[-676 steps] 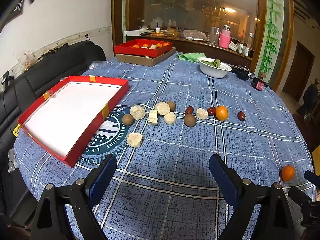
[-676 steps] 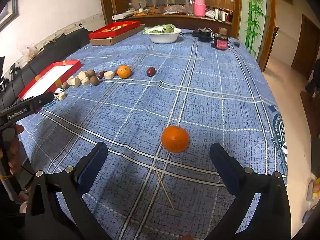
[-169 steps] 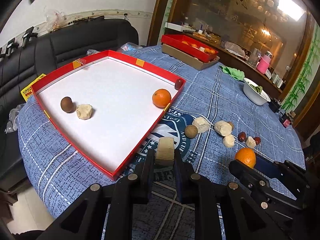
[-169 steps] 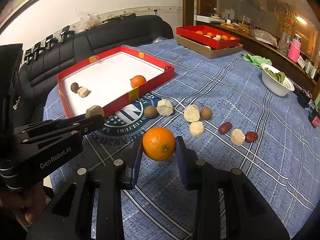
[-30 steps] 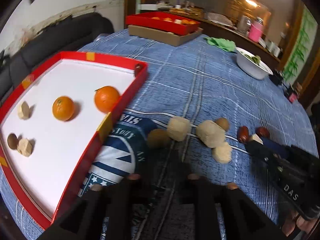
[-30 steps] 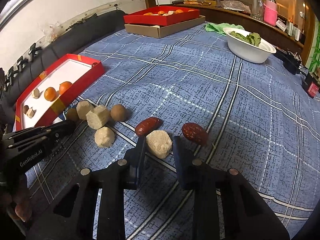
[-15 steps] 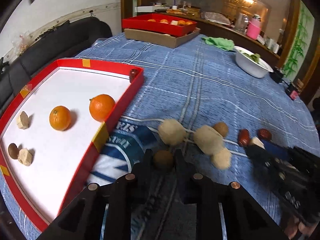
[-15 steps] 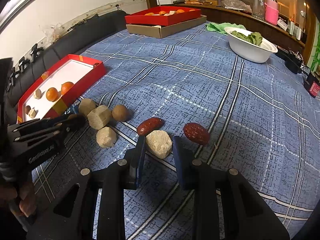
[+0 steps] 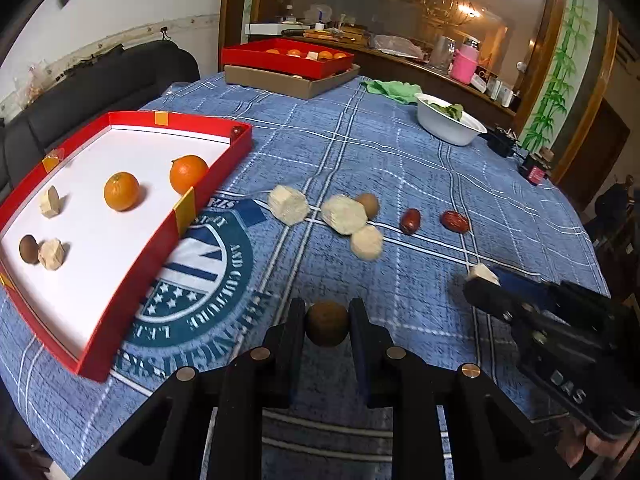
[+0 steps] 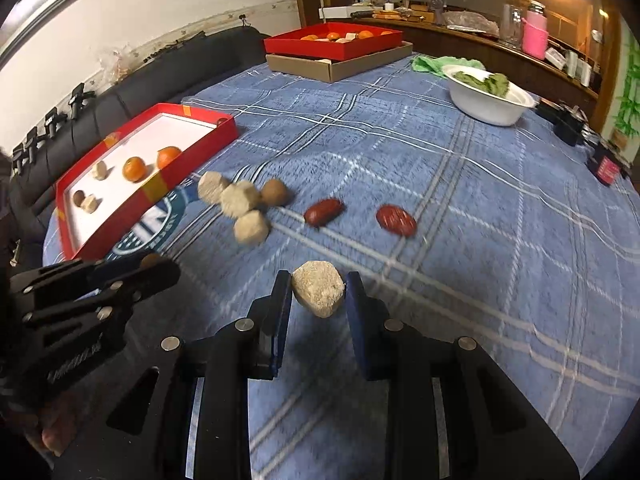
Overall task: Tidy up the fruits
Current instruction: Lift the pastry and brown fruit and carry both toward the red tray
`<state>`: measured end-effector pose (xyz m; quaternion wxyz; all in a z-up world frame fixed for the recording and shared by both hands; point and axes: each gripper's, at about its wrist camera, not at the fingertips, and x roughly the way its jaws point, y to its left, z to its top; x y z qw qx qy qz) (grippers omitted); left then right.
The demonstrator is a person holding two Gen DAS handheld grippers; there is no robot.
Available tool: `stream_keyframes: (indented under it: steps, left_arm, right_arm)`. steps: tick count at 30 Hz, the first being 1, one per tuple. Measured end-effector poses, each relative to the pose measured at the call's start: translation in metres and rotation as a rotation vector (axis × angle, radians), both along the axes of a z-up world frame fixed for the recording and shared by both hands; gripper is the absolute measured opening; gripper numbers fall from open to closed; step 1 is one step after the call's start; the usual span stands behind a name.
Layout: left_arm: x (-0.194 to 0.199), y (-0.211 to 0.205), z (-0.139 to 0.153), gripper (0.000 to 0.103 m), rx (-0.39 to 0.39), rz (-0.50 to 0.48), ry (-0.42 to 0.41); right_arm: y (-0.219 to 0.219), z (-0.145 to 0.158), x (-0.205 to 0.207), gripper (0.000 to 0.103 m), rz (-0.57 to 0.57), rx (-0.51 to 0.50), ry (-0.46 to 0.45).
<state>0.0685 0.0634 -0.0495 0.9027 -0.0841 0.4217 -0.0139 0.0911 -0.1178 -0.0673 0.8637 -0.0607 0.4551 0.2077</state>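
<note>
Both grippers are clamped on something; the left gripper [image 9: 327, 316] has its jaws nearly together around a small brown round fruit [image 9: 327, 323], pads pressing on either side of it, held clear above the blue checked tablecloth [image 9: 400, 152]; the right gripper [image 10: 318, 286] has its jaws narrowed on a pale crumbly chunk [image 10: 318, 293], gripped between the two blue pads and lifted off the cloth.

To the left sits the red tray [image 9: 208, 196] with its white floor; inside it lie two oranges [image 9: 121, 191], one of them close against the tray's near wall, two pale chunks [image 9: 50, 201] and a dark brown round fruit [image 9: 29, 249] touching one of those chunks; a small dark red thing rests at the tray's far corner.

On the cloth beside the tray, just past the round printed emblem [image 9: 200, 276], lies a loose cluster: three pale chunks [image 9: 343, 213], two of them touching, with a brown round fruit [image 9: 368, 204] tucked behind them; further right, apart from the cluster and from each other, lie two red dates [image 9: 410, 221].

At the far edge of the table stands a second red tray [image 10: 336, 42] of fruit set on a cardboard box [image 10: 340, 65]; a white bowl [image 10: 488, 100] of greens stands to its right, with a green cloth [image 10: 430, 62] between them.
</note>
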Motion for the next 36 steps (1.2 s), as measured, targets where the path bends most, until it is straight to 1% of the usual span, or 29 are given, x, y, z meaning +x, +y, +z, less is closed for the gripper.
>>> stream_keyframes:
  steps: [6, 15, 36]
  left_arm:
    - [-0.013, -0.004, -0.001, 0.021, -0.004, -0.007, -0.004]
    - [-0.027, -0.004, 0.009, 0.021, -0.004, -0.009, -0.032]
    - [-0.033, -0.007, 0.004, 0.021, 0.01, -0.005, -0.016]
  right_arm:
    - [-0.012, 0.008, -0.026, 0.026, -0.016, 0.013, -0.016]
    - [-0.002, 0.018, -0.044, 0.026, 0.011, 0.02, -0.039]
    - [-0.001, 0.013, -0.049, 0.026, 0.019, 0.033, -0.024]
